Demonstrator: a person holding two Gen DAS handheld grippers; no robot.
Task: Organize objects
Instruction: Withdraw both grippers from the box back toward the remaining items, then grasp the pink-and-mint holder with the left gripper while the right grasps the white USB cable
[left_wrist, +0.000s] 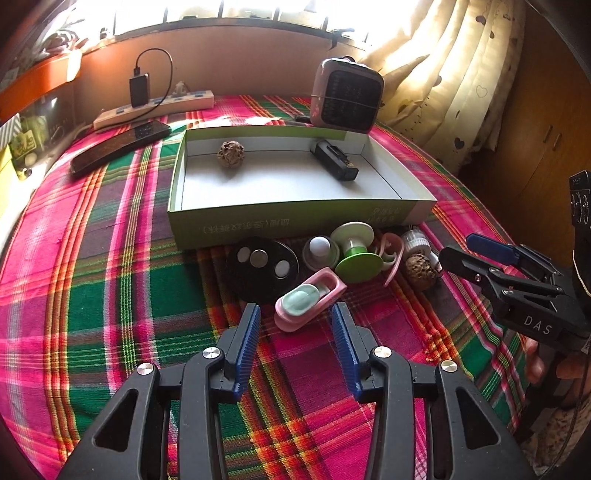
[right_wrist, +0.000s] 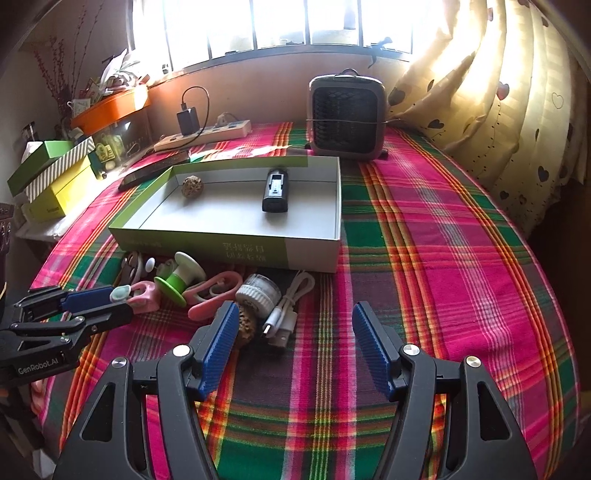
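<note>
A shallow green-and-white box (left_wrist: 295, 218) holds a walnut (left_wrist: 230, 153) and a black device (left_wrist: 334, 159). Small items lie in front of it: a black disc (left_wrist: 262, 269), a green spool (left_wrist: 356, 254), a pink clip (left_wrist: 391, 254), a second walnut (left_wrist: 419, 271). My left gripper (left_wrist: 295, 317) is open, its tips on either side of a pink-and-mint case (left_wrist: 310, 299) without pressing it. My right gripper (right_wrist: 295, 325) is open over a white USB cable (right_wrist: 284, 317), with the walnut (right_wrist: 245, 325) against its left finger and a white round cap (right_wrist: 258, 291) just ahead.
A small heater (right_wrist: 347, 114) stands behind the box, a power strip (right_wrist: 203, 134) with a charger at the back left. A dark phone (left_wrist: 122, 146) lies left of the box. Stacked boxes (right_wrist: 55, 173) sit off the plaid cloth's left edge, curtains on the right.
</note>
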